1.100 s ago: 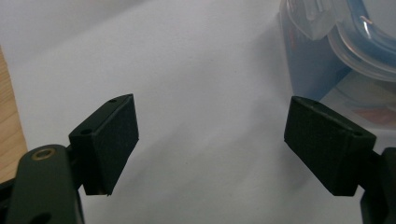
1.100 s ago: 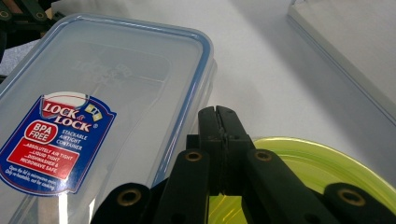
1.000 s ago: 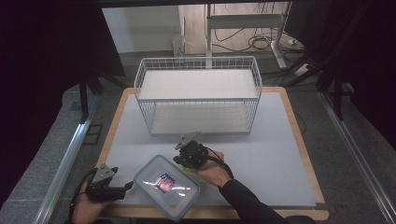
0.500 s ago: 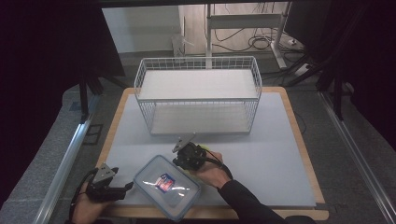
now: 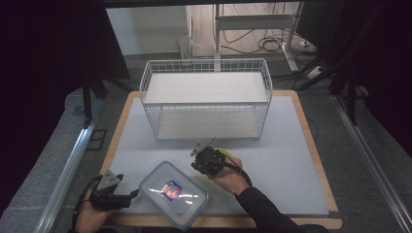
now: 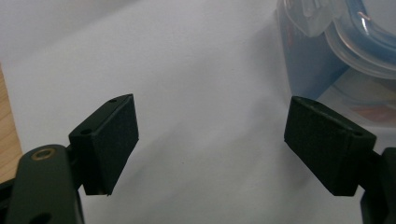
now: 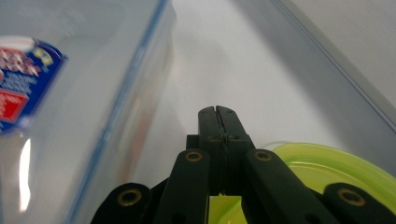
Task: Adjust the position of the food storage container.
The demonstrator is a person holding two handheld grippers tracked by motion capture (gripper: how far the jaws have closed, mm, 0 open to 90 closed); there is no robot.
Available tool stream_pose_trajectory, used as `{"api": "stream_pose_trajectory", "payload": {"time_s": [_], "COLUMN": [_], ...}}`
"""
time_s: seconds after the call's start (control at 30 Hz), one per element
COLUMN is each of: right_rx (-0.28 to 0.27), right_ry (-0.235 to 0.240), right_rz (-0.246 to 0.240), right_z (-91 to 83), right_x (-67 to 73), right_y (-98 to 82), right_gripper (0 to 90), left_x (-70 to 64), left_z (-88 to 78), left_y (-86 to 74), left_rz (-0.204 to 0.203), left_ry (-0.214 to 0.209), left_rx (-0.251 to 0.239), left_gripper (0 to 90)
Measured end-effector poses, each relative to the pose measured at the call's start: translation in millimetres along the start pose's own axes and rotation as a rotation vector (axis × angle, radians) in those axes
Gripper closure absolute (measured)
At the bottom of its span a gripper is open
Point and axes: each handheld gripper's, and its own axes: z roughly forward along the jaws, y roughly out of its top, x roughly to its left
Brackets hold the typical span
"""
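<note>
A clear plastic box (image 5: 172, 194) with a blue-edged lid and a red and blue label inside lies at the front of the mat. My left gripper (image 5: 132, 195) rests just left of it, open and empty; in the left gripper view the gripper (image 6: 210, 140) has the box (image 6: 317, 60) past its right jaw. My right gripper (image 5: 200, 166) hovers beside the box's far right corner, jaws shut with nothing seen between them. In the right gripper view the gripper (image 7: 219, 112) points along the box's side (image 7: 70, 116), and a yellow-green disc (image 7: 317, 168) lies under it. The disc (image 5: 224, 152) peeks out beside the hand.
A white wire basket (image 5: 209, 121) stands at the back middle of the pale mat (image 5: 286, 165), which lies on a wooden board (image 5: 313, 141). Dark frame legs and cables lie beyond the table.
My right gripper has drifted slightly nearer and to the right, beside the box. The left gripper and the box have stayed put.
</note>
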Motion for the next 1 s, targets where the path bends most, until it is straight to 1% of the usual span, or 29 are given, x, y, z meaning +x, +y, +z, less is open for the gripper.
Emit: {"api": "stream_pose_trajectory", "payload": {"time_s": [0.07,0.1,0.13,0.17,0.23,0.3,0.37,0.5,0.57,0.6,0.63,0.9,1.0], "right_rx": [0.004,0.006,0.006,0.003,0.003,0.0,0.005,0.003,0.002,0.002,0.001,0.003,0.002], "right_ry": [-0.012,-0.02,-0.02,-0.03,-0.037,-0.055,-0.066,-0.096,-0.11,-0.11,-0.127,-0.179,-0.192], "right_rz": [0.01,0.03,0.03,0.039,0.044,0.068,0.075,0.109,0.133,0.133,0.148,0.2,0.218], "right_z": [-2.8,-7.3,-7.3,-12.9,-15.2,-24.4,-28.7,-37.7,-42.1,-42.1,-46.6,-60.0,-63.7], "right_x": [-3.4,-6.8,-6.8,-10.8,-12.4,-20.2,-25.0,-36.4,-41.8,-41.8,-47.9,-67.2,-71.4], "right_y": [-6.0,-12.4,-12.4,-19.1,-21.6,-32.8,-38.9,-51.2,-56.4,-56.4,-61.6,-79.9,-85.7], "right_gripper": [90.0,90.0,90.0,90.0,90.0,90.0,90.0,90.0,90.0,90.0,90.0,90.0,90.0], "left_x": [-0.2,-0.4,-0.4,-0.5,-0.5,-0.8,-1.1,-1.6,-1.7,-1.7,-1.7,-1.4,-1.2], "left_z": [0.3,0.7,0.7,0.9,1.0,1.2,1.4,2.1,2.3,2.3,2.4,2.7,3.2], "left_y": [0.1,0.1,0.1,0.1,0.2,0.4,0.5,0.6,0.5,0.5,0.5,0.6,1.0], "left_rz": [0.0,0.001,0.001,0.001,0.001,0.003,0.004,0.004,0.004,0.004,0.004,-0.004,-0.012], "left_ry": [-0.001,-0.001,-0.001,-0.002,-0.002,-0.002,-0.001,-0.002,-0.003,-0.003,-0.003,-0.007,-0.011], "left_rx": [0.001,0.0,0.0,0.001,0.001,0.006,0.006,0.007,0.009,0.009,0.009,0.012,0.013], "left_gripper": [17.4,17.4,17.4,17.5,17.4,17.4,17.4,17.4,17.4,17.4,17.4,17.5,17.5]}}
